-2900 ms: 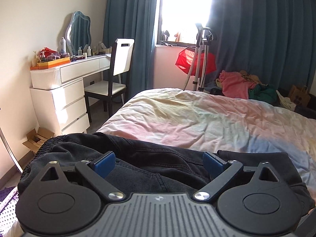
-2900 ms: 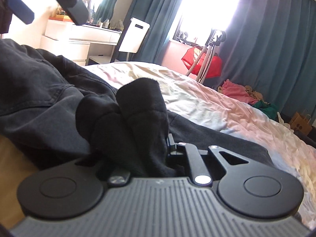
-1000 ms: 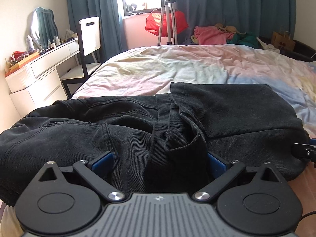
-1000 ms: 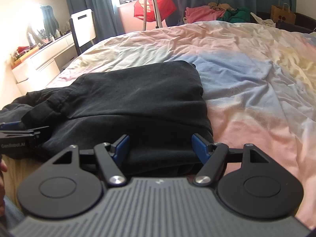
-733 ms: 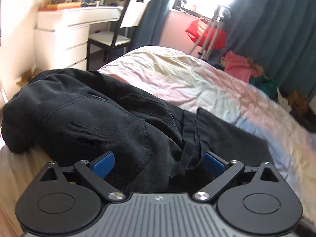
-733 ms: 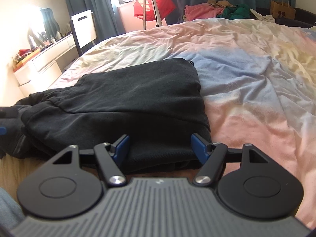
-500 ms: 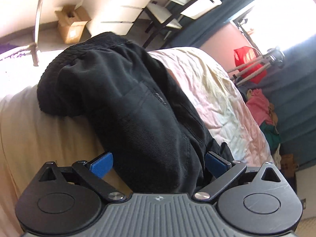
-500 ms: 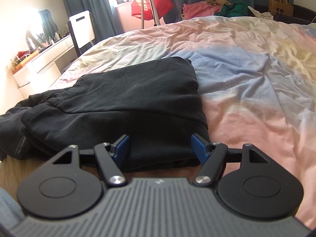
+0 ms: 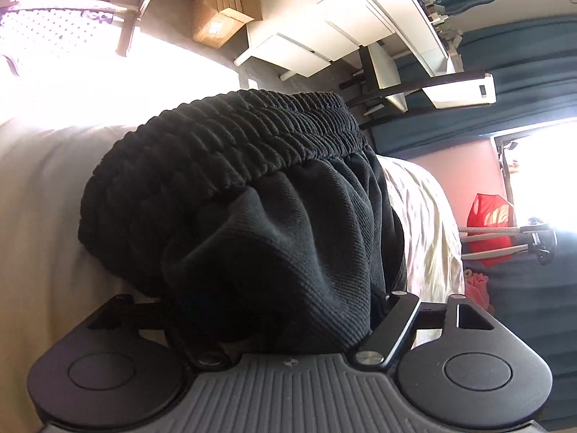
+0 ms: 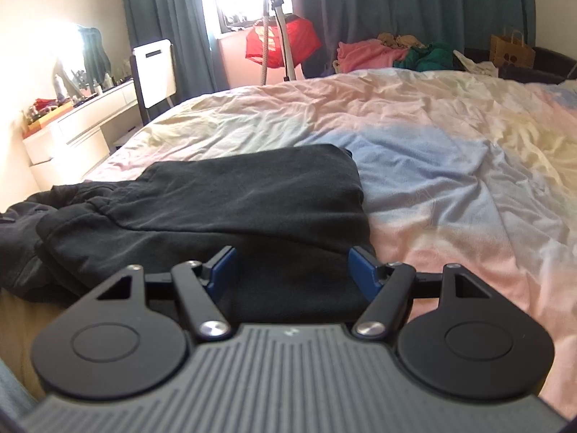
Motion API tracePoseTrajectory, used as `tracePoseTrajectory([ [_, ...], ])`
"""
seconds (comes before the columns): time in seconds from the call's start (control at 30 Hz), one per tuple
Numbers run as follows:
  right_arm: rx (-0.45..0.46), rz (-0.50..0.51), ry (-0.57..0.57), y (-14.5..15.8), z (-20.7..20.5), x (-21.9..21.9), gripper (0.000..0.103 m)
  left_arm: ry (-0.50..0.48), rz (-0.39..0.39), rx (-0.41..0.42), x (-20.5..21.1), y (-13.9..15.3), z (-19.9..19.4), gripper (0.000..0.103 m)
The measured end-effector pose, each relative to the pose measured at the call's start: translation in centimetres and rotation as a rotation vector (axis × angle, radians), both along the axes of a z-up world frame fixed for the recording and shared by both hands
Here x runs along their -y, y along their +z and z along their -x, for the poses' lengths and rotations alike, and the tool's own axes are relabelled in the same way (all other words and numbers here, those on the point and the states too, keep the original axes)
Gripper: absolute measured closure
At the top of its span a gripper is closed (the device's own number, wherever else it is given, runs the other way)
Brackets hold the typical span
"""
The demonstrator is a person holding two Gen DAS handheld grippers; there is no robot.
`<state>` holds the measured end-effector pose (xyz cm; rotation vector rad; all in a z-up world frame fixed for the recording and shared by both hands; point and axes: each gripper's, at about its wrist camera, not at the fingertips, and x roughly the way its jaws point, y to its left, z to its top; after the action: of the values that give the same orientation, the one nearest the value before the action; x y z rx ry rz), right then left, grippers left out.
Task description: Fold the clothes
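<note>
Two claws work on one pair of black trousers [image 10: 230, 195], which lies partly folded on the bed [image 10: 450, 166], at the near corner closest to the white vanity desk [image 10: 83, 122]. In the right wrist view, the right claw [image 10: 291, 270] is spread, its blue pads [image 10: 221, 269] standing apart over the near edge of the folded trouser legs; whether the pads touch the cloth cannot be told. In the left wrist view, the camera is rolled sideways, and the left claw [image 9: 285, 310] is buried in the gathered cloth just below the ribbed elastic waistband [image 9: 230, 144] of the trousers [image 9: 288, 238]. The fabric bulges out between its arms and hides both pads, and the arms are drawn inward, so the left claw is pinching the trousers near the waistband. The waistband end overhangs the edge of the bed [image 9: 425, 216], toward the desk [image 9: 360, 25]. Beside the desk stand a white-backed chair [image 10: 157, 68] and, on the floor, an open cardboard box [image 9: 223, 7]. Beyond the far side of the bed, a red bag [image 10: 285, 45] hangs at the window, with a heap of pink and green clothes [image 10: 393, 54] to one side of it.
</note>
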<state>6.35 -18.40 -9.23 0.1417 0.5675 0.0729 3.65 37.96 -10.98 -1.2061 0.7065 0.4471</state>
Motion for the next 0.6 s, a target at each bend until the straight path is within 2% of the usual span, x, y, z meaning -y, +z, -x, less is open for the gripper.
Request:
tracePoseTrajectory([
  [0.07,0.006,0.037,0.060,0.0,-0.5,-1.4,0.033,0.002,-0.072,0.013,-0.2,1.0,-0.1,0.057],
  [0.1,-0.047,0.058,0.082,-0.7,-1.2,-2.1,0.032,0.002,-0.123,0.026,-0.2,1.8,-0.2,0.062],
  [0.13,-0.095,0.080,0.102,-1.4,-1.8,-2.9,0.030,-0.016,-0.191,0.038,0.4,3.0,-0.3,0.071],
  [0.17,-0.117,0.106,0.115,-2.3,-2.0,-3.4,0.030,-0.036,-0.261,0.049,1.1,4.2,-0.5,0.076],
  [0.23,-0.158,0.153,0.138,-3.9,-2.6,-4.4,0.028,-0.089,-0.399,0.075,3.5,6.5,-1.6,0.079],
  [0.27,-0.161,0.143,0.135,-3.9,-2.7,-4.3,0.028,-0.116,-0.469,0.088,4.8,7.7,-2.2,0.080],
  [0.3,-0.164,0.132,0.132,-3.9,-2.9,-4.2,0.028,-0.152,-0.579,0.102,7.2,9.2,-3.3,0.081],
  [0.53,-0.170,0.020,0.114,-3.0,-2.6,-2.8,0.027,-0.356,-1.087,0.331,25.1,16.6,-4.6,0.082],
  [0.6,-0.168,-0.059,0.091,-2.2,-2.3,-1.7,0.028,-0.421,-1.174,0.392,30.3,17.6,-4.6,0.082],
])
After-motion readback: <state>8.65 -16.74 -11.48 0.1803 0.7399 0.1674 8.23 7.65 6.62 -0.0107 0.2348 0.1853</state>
